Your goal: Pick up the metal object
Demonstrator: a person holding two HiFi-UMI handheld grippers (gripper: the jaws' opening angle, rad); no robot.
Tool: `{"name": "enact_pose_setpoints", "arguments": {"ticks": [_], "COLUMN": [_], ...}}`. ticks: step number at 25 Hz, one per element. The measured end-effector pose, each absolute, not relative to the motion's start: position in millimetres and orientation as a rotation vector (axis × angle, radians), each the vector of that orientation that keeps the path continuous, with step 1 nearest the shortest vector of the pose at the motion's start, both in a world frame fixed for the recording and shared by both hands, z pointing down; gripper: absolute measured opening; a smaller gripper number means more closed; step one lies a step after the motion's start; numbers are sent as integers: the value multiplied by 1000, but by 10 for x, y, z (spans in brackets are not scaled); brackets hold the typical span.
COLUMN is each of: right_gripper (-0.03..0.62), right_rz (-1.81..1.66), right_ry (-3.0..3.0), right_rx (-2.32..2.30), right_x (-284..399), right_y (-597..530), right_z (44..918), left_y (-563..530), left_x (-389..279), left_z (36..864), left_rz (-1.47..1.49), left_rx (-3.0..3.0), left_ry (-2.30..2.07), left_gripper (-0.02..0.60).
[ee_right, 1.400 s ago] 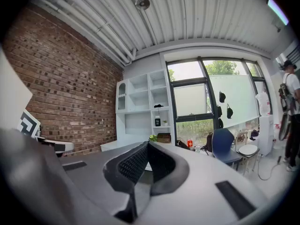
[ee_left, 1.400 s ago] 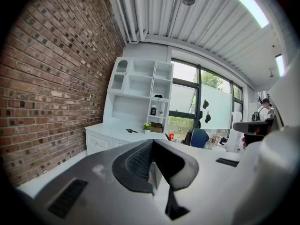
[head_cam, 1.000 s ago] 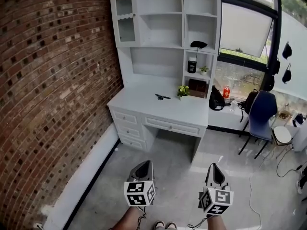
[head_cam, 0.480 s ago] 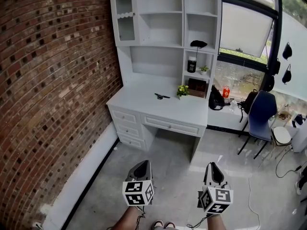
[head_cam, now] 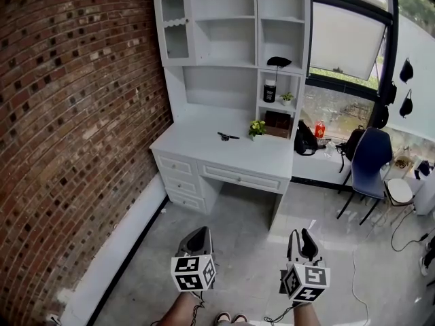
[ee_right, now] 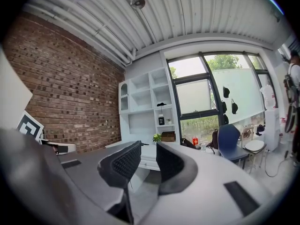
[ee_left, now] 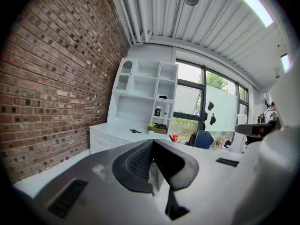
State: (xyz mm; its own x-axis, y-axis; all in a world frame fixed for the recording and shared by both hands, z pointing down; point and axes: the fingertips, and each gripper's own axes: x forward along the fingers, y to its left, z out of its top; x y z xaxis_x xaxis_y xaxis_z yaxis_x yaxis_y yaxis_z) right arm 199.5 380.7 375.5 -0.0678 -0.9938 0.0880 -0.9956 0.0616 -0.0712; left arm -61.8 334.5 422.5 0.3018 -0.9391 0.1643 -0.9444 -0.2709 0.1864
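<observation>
Two grippers hang low in the head view, side by side above the grey floor [head_cam: 245, 202], each with its marker cube toward the person. The left gripper [head_cam: 202, 233] has its jaws drawn together: in the left gripper view [ee_left: 151, 144] the ribbed pads meet at the tips and nothing sits between them. The right gripper [head_cam: 304, 236] has its jaws a little apart, and in the right gripper view [ee_right: 148, 150] a narrow gap shows between the pads, with only the far room seen through it. Neither tool touches anything. Both point toward a white desk [head_cam: 197, 145] that stands well away from them across the floor, set against a brick wall [head_cam: 75, 114] on its left side. The metal object [head_cam: 228, 137], small and dark, lies flat on the bare desk top, roughly at its middle; it also shows as a thin dark shape on the desk in the left gripper view [ee_left: 135, 131]. Just to its right on the same surface stands a small potted plant [head_cam: 257, 128], and a brown box [head_cam: 277, 123] sits behind that plant in the lowest right-hand compartment. White shelves [head_cam: 231, 39] rise above the desk, with a dark jar [head_cam: 270, 91] in a compartment over the box. Farther right, near the window, stands a blue chair [head_cam: 372, 156].
</observation>
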Motion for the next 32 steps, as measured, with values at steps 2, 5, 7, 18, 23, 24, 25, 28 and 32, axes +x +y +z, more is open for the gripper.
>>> {"name": "enact_pose_setpoints", "arguments": {"ticks": [2,5,7,18,23,24,25,28,32], "right_gripper": [107,109,109,107,104,104,103,103,100], "right_rz": [185,198,208,271,308,311,314,314,318], "right_ry": [-2276,-2278,-2281,-2291,-2279,-2276,-2274,-2267,-2255], "right_rx": [2133,2127,2122,2073,2072,2075,2078,2087,2093], "right_x": [2026,2097,2161,2427,2557,2575,2586,2611,2625], "right_y": [3792,3758,3727,3491,3321,3279,3235,3090,2841], "right_z": [3780,3816,3828,4038,4101,4109,4118,4154,4167], "left_y": [3338,3324,3309,3179,3019,2977,2933,2777,2497], "left_x": [-611,-574,-540,-382,-326,-323,-326,-325,-304], "left_z": [4237,4245,4232,4345,4322,4316,4316,4356,4379], "left_rz": [36,43,45,90,89,87,87,88,85], "left_rx": [2316,2307,2301,2259,2258,2260,2261,2262,2270], "left_ry": [-1728,-1741,-1754,-1790,-1797,-1798,-1799,-1797,-1784], "left_gripper": [11,11,11,11,11,11,11,11,11]}}
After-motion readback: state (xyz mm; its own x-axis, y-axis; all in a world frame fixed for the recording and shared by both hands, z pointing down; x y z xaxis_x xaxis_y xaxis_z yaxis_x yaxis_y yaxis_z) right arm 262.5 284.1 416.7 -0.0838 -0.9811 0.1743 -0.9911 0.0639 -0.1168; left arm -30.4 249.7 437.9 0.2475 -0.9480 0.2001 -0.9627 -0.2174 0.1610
